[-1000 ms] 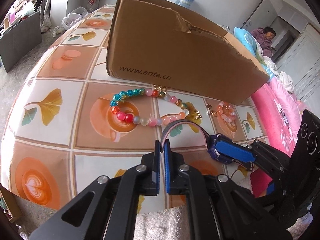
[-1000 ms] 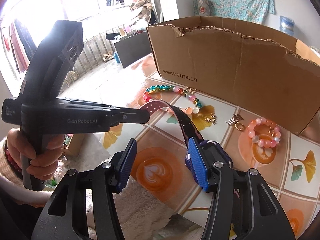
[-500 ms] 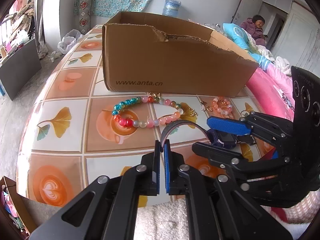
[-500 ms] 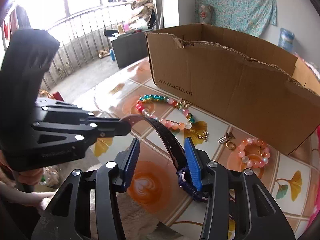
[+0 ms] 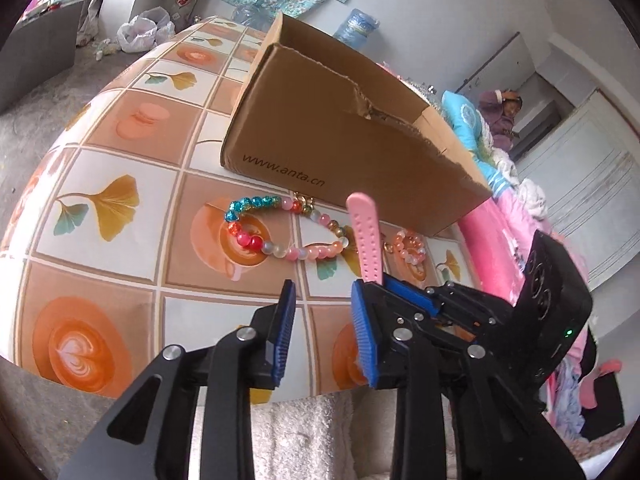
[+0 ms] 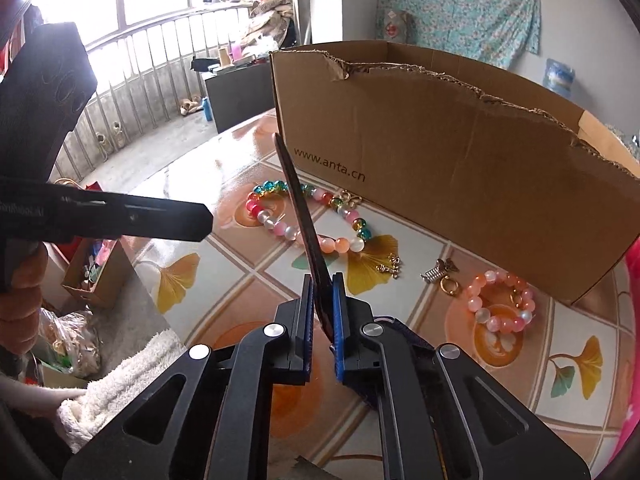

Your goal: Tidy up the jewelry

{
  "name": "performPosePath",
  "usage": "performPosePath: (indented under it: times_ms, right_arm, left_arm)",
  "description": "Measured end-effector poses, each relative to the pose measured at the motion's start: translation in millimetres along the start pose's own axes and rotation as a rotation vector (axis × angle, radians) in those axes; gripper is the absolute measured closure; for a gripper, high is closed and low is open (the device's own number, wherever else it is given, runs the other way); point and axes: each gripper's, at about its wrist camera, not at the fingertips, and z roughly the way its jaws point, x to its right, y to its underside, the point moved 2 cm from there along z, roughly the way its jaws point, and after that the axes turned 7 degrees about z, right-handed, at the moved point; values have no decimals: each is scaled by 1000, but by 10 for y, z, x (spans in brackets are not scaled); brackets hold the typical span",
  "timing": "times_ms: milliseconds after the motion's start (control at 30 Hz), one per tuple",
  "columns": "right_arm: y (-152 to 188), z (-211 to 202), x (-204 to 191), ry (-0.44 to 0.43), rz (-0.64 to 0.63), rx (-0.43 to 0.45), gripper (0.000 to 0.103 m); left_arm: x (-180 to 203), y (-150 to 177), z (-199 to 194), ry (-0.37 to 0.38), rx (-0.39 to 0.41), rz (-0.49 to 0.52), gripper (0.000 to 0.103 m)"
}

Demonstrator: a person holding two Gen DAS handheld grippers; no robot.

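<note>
Right tongs (image 6: 320, 312): pads closed on the watch strap (image 6: 304, 216), gripped low; the watch body sits mostly hidden behind the pads. Strap's long axis runs up and away toward 11 o'clock in the right wrist view, free tip level with the near corner of the cardboard box (image 6: 460, 152).

Left tongs (image 5: 322, 332): pads apart, holding nothing. In the left wrist view the pink strap stands just past their right pad at 1 o'clock, so the right tongs alone carry the watch.

Outward on the table (image 6: 580, 364): long bead necklace (image 6: 304, 220) directly beyond the strap at 12 o'clock, against the box's front wall; small gold charms (image 6: 390, 268) and a metal clip (image 6: 438, 272) at 1 o'clock; small bead bracelet (image 6: 502, 304) at 2 o'clock.

Judgement: the box is the likely destination. Its front wall stands between tongs and interior, so the watch must rise over the torn rim; the left tongs at 9 o'clock lie beside that path.
</note>
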Motion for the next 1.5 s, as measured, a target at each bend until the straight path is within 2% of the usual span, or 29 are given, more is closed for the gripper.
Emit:
performPosePath:
  times_ms: [233, 400, 567, 633, 700, 767, 833, 900, 1000, 1067, 1133, 1200, 1500]
  right_arm:
    - [32, -36, -27, -4, -27, 11, 96]
    - [53, -39, -59, 13, -59, 18, 96]
    - [83, -27, -118, 36, -100, 22, 96]
    - [94, -22, -127, 40, -108, 22, 96]
    - [100, -13, -133, 44, -114, 22, 96]
    - [112, 2, -130, 46, -118, 17, 95]
    - [113, 28, -158, 45, -115, 14, 94]
    - [114, 25, -150, 42, -105, 7, 94]
    - [118, -21, -101, 15, -66, -14, 88]
    - [147, -127, -27, -17, -18, -17, 73]
    - [181, -280, 96, -59, 52, -8, 66]
    - [251, -392, 255, -30, 125, -11, 52]
    - [577, -831, 1240, 32, 544, -15, 50]
  left_arm:
    - [-22, -34, 143, 162, -45, -117, 57]
    - [62, -148, 313, 195, -60, -147, 53]
    - [10, -211, 426, 142, -70, -192, 56]
    - [4, -216, 432, 117, -68, -185, 67]
    - [5, -208, 439, 70, -81, -155, 83]
    - [34, -184, 441, 29, -89, -113, 84]
    - [76, -164, 435, -5, -88, -70, 94]
    - [140, -152, 449, -54, -88, -13, 96]
    - [223, -117, 464, -85, -88, 57, 96]
    - [274, -83, 484, -113, -88, 99, 99]
    - [308, -40, 511, -143, -95, 141, 99]
    - [317, -4, 529, -168, -98, 171, 99]
    - [413, 60, 582, -237, -97, 268, 99]
